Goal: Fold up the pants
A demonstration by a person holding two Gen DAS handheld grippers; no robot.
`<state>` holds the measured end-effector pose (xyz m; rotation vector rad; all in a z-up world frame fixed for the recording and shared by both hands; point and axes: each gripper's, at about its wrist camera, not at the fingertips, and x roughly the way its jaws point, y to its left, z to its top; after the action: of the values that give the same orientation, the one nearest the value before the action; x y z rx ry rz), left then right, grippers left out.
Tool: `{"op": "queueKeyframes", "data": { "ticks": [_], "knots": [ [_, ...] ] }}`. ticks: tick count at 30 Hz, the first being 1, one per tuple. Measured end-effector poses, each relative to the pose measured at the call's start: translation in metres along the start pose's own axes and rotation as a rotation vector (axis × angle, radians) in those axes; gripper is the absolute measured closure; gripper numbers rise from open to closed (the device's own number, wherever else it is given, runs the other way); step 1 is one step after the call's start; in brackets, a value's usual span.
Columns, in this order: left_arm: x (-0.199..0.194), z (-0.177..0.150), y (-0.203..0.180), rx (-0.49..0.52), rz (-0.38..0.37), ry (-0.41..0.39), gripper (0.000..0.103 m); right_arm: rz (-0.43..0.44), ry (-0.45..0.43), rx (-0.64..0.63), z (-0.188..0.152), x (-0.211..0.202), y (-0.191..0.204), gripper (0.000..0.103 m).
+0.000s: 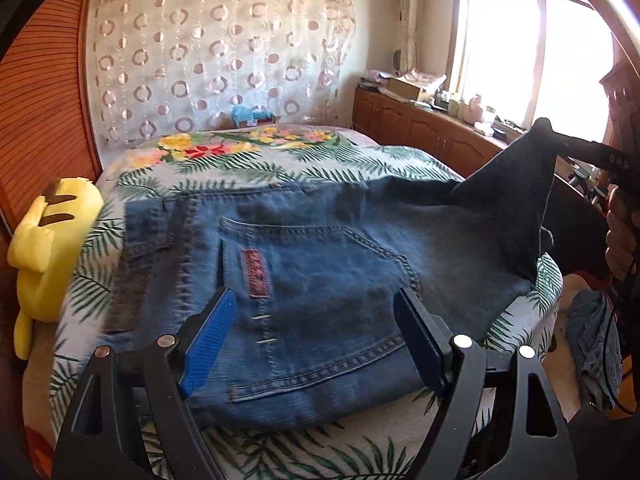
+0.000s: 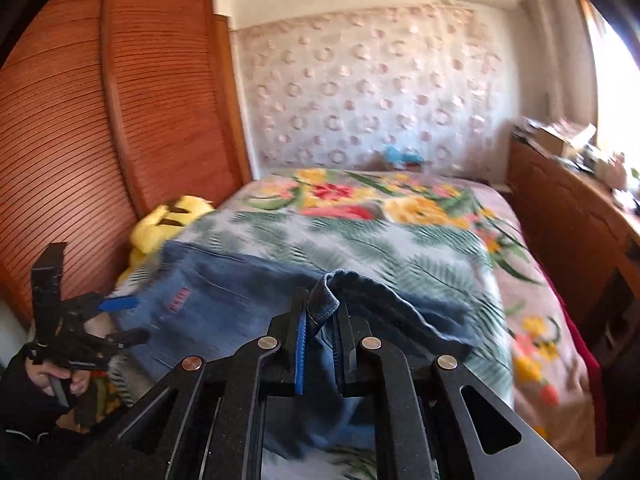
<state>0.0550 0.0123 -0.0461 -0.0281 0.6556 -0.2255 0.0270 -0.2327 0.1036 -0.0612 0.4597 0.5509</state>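
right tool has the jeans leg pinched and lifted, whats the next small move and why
Probably carry the right tool, shut on a bunched fold of the jeans, across toward the waist end near the yellow plush. The leg is raised off the leaf-print bedspread while the pocket part lies flat. The left tool hangs open above the pocket, gripping nothing, so it could pin the seat.

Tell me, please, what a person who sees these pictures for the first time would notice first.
The blue jeans lie spread on the leaf-printed bedspread, back pocket up, and fill the middle of the left wrist view. The right gripper has its jaws shut on a bunched fold of the denim and holds it above the bed, while the left gripper hangs open over the pocket. A yellow plush toy sits at the bed's left edge.
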Motion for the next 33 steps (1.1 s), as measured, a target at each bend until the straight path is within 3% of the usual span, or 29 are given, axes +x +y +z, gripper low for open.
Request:
{"op": "queueKeyframes", "data": {
  "ticks": [9, 13, 16, 20, 26, 33],
  "knots": [
    [-0.021, -0.002, 0.035, -0.055, 0.056, -0.035, 0.021, 0.191, 0.012, -0.109, 0.029, 0.040, 0.070, 0.096],
    [-0.023, -0.007, 0.050, -0.088, 0.069, -0.033, 0.021, 0.229, 0.075, -0.119, 0.028, 0.066, 0.072, 0.095],
    [-0.021, -0.009, 0.055, -0.106, 0.071, -0.028, 0.021, 0.213, 0.142, -0.118, 0.028, 0.091, 0.063, 0.095],
    [-0.020, -0.011, 0.053, -0.106, 0.067, -0.025, 0.021, 0.184, 0.205, -0.106, 0.026, 0.104, 0.056, 0.084],
    [-0.014, -0.008, 0.044, -0.089, 0.048, -0.020, 0.021, 0.158, 0.162, -0.112, 0.035, 0.081, 0.054, 0.059],
    [-0.008, -0.004, 0.029, -0.061, 0.016, -0.013, 0.021, 0.059, 0.122, -0.108, 0.019, 0.048, 0.040, 0.054]
  ]
}}
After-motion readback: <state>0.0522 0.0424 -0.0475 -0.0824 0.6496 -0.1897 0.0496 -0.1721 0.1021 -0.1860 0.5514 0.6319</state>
